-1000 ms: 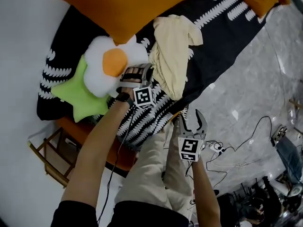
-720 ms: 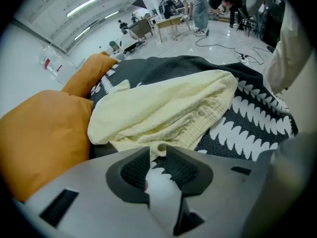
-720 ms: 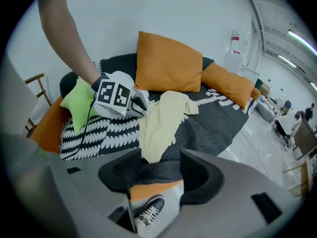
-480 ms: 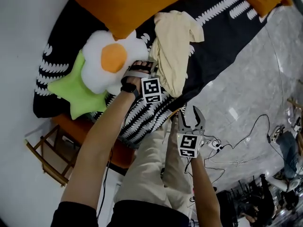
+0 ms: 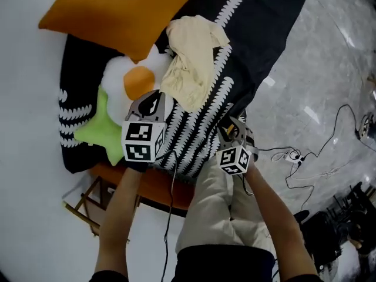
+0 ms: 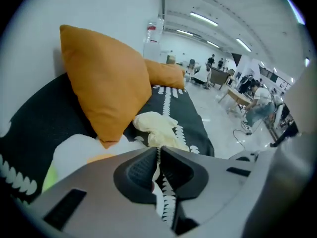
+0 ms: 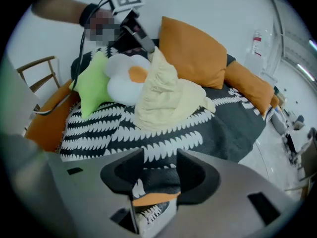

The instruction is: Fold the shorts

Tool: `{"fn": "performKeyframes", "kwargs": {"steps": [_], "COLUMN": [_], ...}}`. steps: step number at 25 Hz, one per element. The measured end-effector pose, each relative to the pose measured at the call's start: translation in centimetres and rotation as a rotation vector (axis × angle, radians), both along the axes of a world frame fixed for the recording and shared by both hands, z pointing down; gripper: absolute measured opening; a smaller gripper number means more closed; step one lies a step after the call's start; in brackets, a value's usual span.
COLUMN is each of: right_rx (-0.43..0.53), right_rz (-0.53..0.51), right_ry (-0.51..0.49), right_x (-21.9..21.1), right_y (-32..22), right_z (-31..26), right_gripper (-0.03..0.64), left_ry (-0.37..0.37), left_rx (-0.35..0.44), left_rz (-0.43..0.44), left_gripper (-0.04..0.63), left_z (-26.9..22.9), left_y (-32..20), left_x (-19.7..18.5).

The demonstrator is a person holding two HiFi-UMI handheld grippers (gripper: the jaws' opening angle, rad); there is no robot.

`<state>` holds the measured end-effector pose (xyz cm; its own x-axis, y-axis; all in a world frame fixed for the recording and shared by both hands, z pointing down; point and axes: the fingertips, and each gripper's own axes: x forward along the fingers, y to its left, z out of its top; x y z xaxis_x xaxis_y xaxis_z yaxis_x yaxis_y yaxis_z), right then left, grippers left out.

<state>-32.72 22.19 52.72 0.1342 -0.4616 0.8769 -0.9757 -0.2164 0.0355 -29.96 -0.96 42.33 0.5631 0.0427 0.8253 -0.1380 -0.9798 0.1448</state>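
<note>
On the patterned bedspread (image 5: 238,49): cream shorts (image 5: 189,63) are lying crumpled just ahead of the left gripper (image 5: 154,98) | its jaws are pressing shut, empty | right gripper (image 5: 235,126) is sitting farther back, jaws just now closing partway on nothing

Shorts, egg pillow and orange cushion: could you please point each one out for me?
shorts (image 5: 191,63), head view, middle of the crumpled cloth.
egg pillow (image 5: 139,81), head view, on its orange yolk.
orange cushion (image 5: 117,10), head view, centre of its face.

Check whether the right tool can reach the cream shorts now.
Probably yes: the right tool is open and empty, jaws lately closing a little, and only bare patterned blanket separates it from the cream shorts the left tool holds up.
</note>
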Motion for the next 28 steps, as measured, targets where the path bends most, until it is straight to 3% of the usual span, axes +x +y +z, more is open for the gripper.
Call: {"fn": "performKeyframes", "kwargs": {"steps": [3, 7, 11, 13, 14, 15, 21, 22, 25, 28], "right_rx": [0.070, 0.192, 0.245, 0.210, 0.179, 0.148, 0.088, 0.093, 0.100, 0.100], "right_rz": [0.073, 0.348, 0.650, 0.725, 0.739, 0.747, 0.744, 0.722, 0.611, 0.463], "right_ry": [-0.068, -0.211, -0.136, -0.092, -0.078, -0.066, -0.032, -0.028, -0.006, -0.011], "right_x": [-2.1, -4.2, -1.2, 0.4, 0.8, 1.1, 3.3, 3.7, 4.4, 5.2], "right_y": [-4.6, -11.0, -13.3, -12.9, -12.2, -11.1, -3.7, -3.1, -2.1, -1.1], "right_z": [0.9, -0.5, -2.5, -2.3, -1.9, -1.4, 0.8, 1.0, 0.9, -1.1], "right_gripper": [0.235, 0.416, 0.459, 0.457, 0.429, 0.356, 0.224, 0.173, 0.138, 0.112], "left_ry": [-0.009, -0.036, -0.036, -0.029, -0.025, -0.023, -0.041, -0.047, -0.065, -0.098], "left_rx": [-0.060, -0.130, -0.153, -0.134, -0.127, -0.124, -0.143, -0.142, -0.097, 0.019], "left_rz": [-0.017, 0.000, 0.040, 0.071, 0.080, 0.085, 0.110, 0.116, 0.144, 0.205], "left_gripper": [0.034, 0.034, 0.035, 0.035, 0.035, 0.035, 0.035, 0.035, 0.035, 0.035], "left_z": [-1.6, -2.7, -4.8, -5.6, -6.1, -6.4, -6.2, -5.9, -4.8, -4.4], "left_y": [0.2, 2.3, 4.5, 4.8, 4.7, 4.5, 4.1, 4.2, 4.1, 3.7], "left_x": [0.1, 0.7, 2.0, 2.6, 2.7, 2.7, 2.4, 2.2, 1.3, 0.4]}}
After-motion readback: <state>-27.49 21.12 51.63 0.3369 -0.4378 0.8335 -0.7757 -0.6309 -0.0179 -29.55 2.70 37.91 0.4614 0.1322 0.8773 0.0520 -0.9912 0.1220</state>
